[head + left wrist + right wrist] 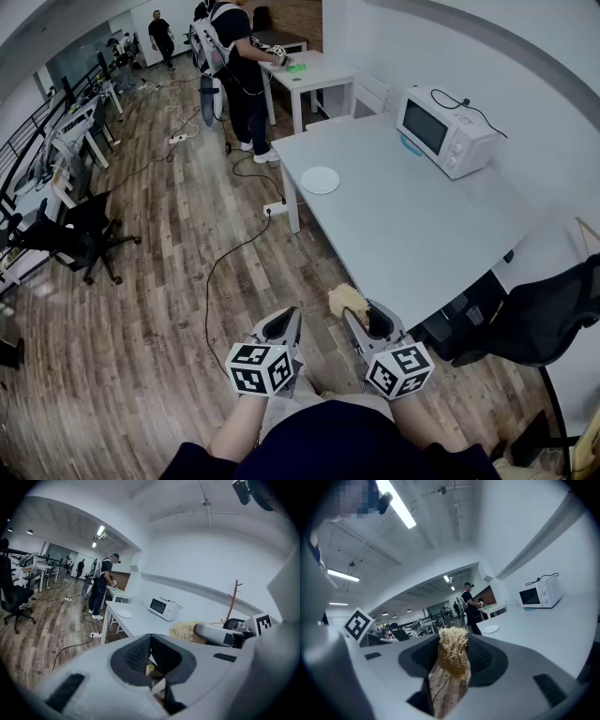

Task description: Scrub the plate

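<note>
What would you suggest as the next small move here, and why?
Probably step toward the table, bringing the right gripper, shut on the scrubber, nearer the plate: the plate lies far off on the table, and nothing touches it.

I see a wood-plank floor [141, 281], white walls [525, 56], a grey table [412, 234] bearing a microwave [443, 131], a black office chair [80, 234], and ceiling strip lights [396, 503].
</note>
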Demonstrator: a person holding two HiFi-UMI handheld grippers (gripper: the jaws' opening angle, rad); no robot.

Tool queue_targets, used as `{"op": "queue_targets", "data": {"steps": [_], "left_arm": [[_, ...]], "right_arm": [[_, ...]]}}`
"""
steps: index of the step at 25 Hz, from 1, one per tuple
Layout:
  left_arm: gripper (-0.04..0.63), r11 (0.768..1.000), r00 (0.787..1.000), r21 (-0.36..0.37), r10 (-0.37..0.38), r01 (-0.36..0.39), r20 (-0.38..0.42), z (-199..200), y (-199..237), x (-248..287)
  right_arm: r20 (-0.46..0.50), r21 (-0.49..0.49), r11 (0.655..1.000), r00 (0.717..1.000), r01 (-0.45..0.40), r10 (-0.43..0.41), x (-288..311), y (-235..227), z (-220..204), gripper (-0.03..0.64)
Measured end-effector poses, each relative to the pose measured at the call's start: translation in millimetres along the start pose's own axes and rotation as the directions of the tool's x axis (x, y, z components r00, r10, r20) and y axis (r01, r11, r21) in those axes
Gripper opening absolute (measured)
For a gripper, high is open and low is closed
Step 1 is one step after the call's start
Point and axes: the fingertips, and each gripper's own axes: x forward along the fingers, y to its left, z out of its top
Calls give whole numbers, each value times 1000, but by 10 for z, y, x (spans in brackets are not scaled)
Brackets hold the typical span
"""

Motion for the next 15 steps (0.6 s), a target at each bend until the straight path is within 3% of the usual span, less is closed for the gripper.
{"op": "queue_targets", "data": {"steps": [11,15], "left_arm": [[18,1000,1000,-17,-1,1,-6,-105,-60,-64],[18,1000,1000,-26,5,-6,-13,-176,-90,-88]], "right_arm": [[-20,-16,999,999,-35,34,-87,97,-79,179],[-37,20,996,995,-88,89,-133,162,-126,181]]}}
